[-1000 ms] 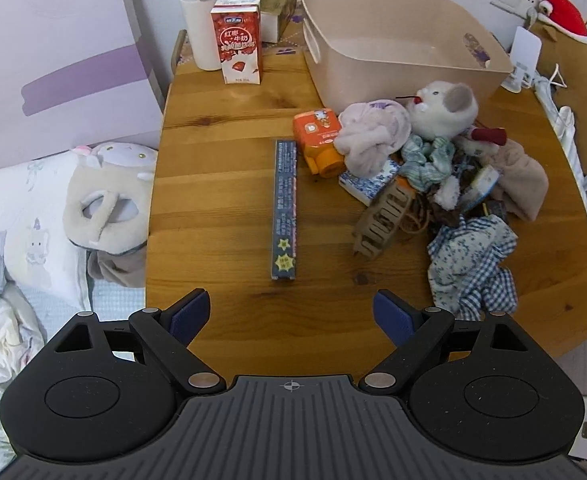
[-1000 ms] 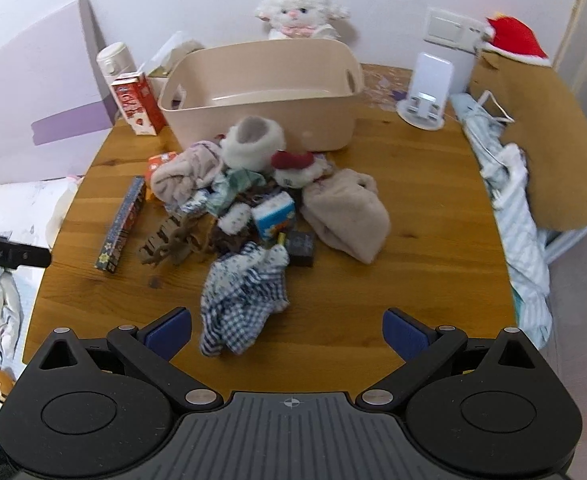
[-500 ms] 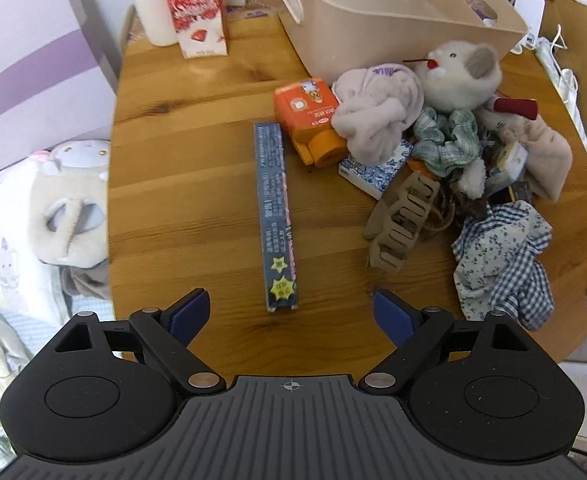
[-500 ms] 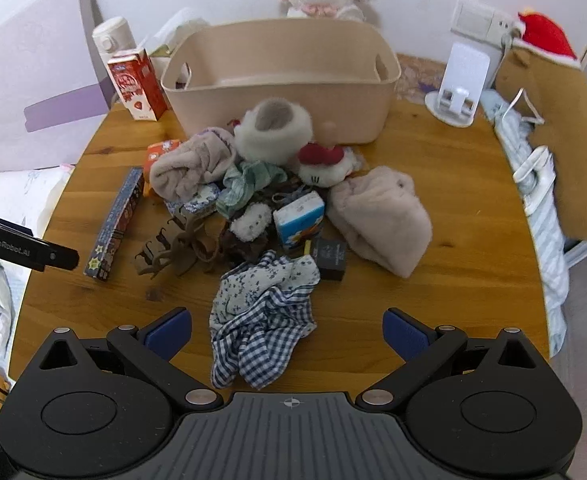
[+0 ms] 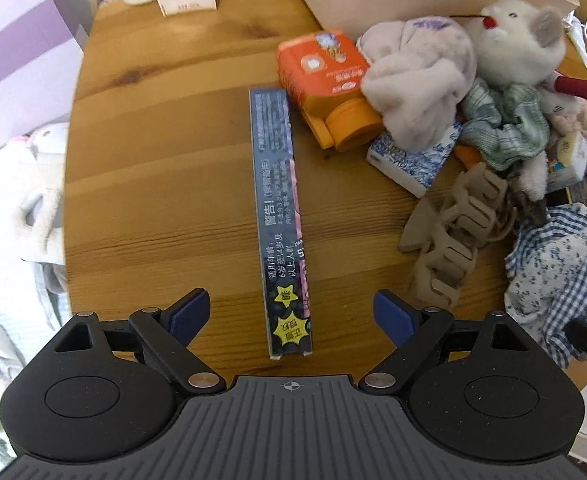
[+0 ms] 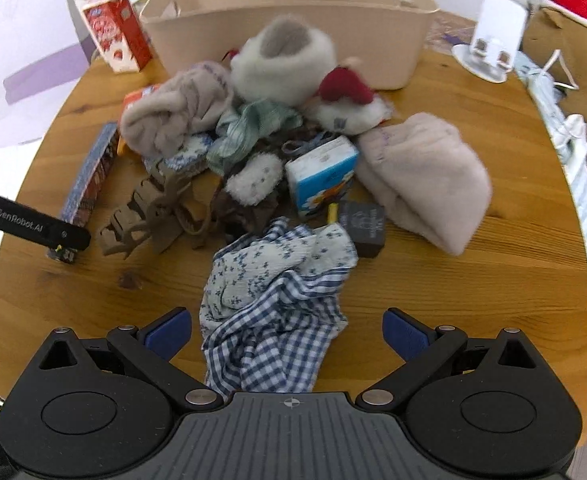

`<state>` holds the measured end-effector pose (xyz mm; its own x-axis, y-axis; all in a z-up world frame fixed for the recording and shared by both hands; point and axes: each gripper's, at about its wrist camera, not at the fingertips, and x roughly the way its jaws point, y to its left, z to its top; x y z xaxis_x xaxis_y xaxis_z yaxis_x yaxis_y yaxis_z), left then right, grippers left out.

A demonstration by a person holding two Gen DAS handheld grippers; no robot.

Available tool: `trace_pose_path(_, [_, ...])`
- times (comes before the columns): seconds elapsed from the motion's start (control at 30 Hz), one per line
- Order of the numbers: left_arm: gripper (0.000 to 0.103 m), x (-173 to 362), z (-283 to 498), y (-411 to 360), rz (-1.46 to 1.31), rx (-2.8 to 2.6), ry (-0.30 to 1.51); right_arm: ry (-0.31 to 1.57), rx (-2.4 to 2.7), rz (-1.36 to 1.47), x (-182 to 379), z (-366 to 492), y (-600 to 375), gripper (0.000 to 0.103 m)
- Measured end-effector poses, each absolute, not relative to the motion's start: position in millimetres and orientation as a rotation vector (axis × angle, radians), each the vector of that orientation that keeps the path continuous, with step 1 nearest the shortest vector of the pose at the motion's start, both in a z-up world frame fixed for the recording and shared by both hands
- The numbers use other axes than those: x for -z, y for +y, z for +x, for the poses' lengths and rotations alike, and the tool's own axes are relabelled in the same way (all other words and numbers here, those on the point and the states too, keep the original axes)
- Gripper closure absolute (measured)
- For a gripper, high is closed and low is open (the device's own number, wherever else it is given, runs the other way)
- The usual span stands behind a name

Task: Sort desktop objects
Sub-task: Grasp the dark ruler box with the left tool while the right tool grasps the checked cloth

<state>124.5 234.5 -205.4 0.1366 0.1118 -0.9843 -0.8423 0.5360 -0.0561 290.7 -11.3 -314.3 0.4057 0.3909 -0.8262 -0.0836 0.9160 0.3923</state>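
your left gripper (image 5: pixel 289 312) is spread wide and holds nothing; its blue pads sit either side of the near end of the long dark box (image 5: pixel 279 216), which lies flat on the wooden table (image 5: pixel 165 152), end-on to you, running away toward the beige bin (image 6: pixel 285 28). your right gripper (image 6: pixel 287 334) is just as wide and just as empty, poised over the near edge of the blue checked cloth (image 6: pixel 277 304), which is the part of the pile farthest from the bin.

the rest of what needs sorting is heaped just in front of the bin: the orange carton (image 5: pixel 325 76) touching the long box's far end, the grey knit bundle (image 5: pixel 421 80), the plush mouse (image 5: pixel 521 36), the tan hair claw (image 5: pixel 453 240), the small blue-and-white box (image 6: pixel 321 176) and the beige plush fold (image 6: pixel 425 180).

watch these, as i judge them:
- the long box is narrow and stiff; pinch only its near tip and it will likely swing or slip as you lift. take it nearer the middle.
- its far end touches the orange carton, so a sideways drag may shove that into the pile.
- the checked cloth is loose and bunched; a shallow bite may catch one layer and trail the rest, snagging the dark square item (image 6: pixel 363 226) beside it.
- your two grippers are close near the hair claw, and crossing paths could knock them together.
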Motion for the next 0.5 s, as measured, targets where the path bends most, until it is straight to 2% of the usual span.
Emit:
trace_pose_path(0.3, [0.013,220,120,231,-0.747,-0.893,1.166,1.134,-0.304,0.240,336,302,10,0.000])
trace_pose_path(0.4, [0.013,220,121,230,-0.745,-0.911,1.150,1.132,-0.318,0.227,340,303,14,0.012])
trace_pose_path(0.47, [0.019,219,121,230,-0.732,-0.927,1.143,1.138,-0.317,0.234,342,305,15,0.018])
trace_pose_path(0.5, [0.028,218,122,229,-0.719,-0.945,1.141,1.141,-0.316,0.239,343,305,15,0.022])
